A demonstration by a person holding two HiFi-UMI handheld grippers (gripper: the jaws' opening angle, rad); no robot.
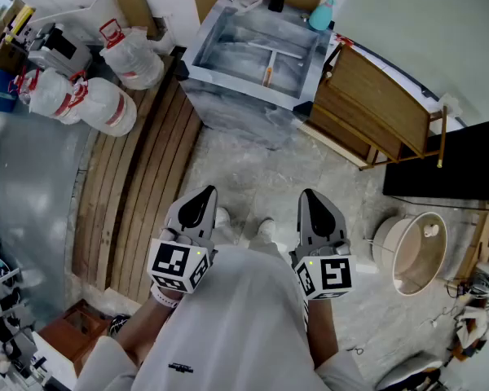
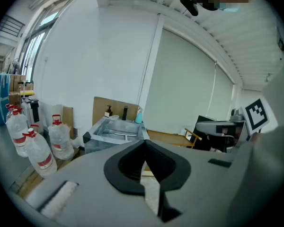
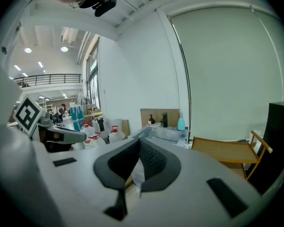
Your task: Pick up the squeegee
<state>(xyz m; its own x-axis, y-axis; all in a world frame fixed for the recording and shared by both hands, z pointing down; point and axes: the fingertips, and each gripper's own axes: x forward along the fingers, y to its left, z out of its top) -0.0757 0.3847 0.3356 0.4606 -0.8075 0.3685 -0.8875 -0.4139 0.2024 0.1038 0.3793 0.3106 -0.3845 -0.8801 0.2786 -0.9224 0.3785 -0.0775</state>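
Note:
A squeegee (image 1: 270, 56) with a pale bar and an orange-tipped handle lies in the basin of the steel sink (image 1: 208, 35) at the far side of the floor. The left gripper view shows the squeegee's bar (image 2: 122, 135) faintly inside the sink (image 2: 98, 132). My left gripper (image 1: 204, 195) and right gripper (image 1: 309, 195) are held side by side close to the person's body, well short of the sink. Both point toward the sink. Each pair of jaws is shut with nothing between them, as seen on my left gripper (image 2: 144, 144) and my right gripper (image 3: 139, 141).
Several large water bottles (image 1: 106, 104) stand at the left beside wooden planks (image 1: 138, 186). A wooden frame (image 1: 375, 104) and a black cabinet (image 1: 456, 169) lie right of the sink, and a round white tub (image 1: 416, 251) is nearer. A blue bottle (image 1: 320, 15) stands on the sink's rim.

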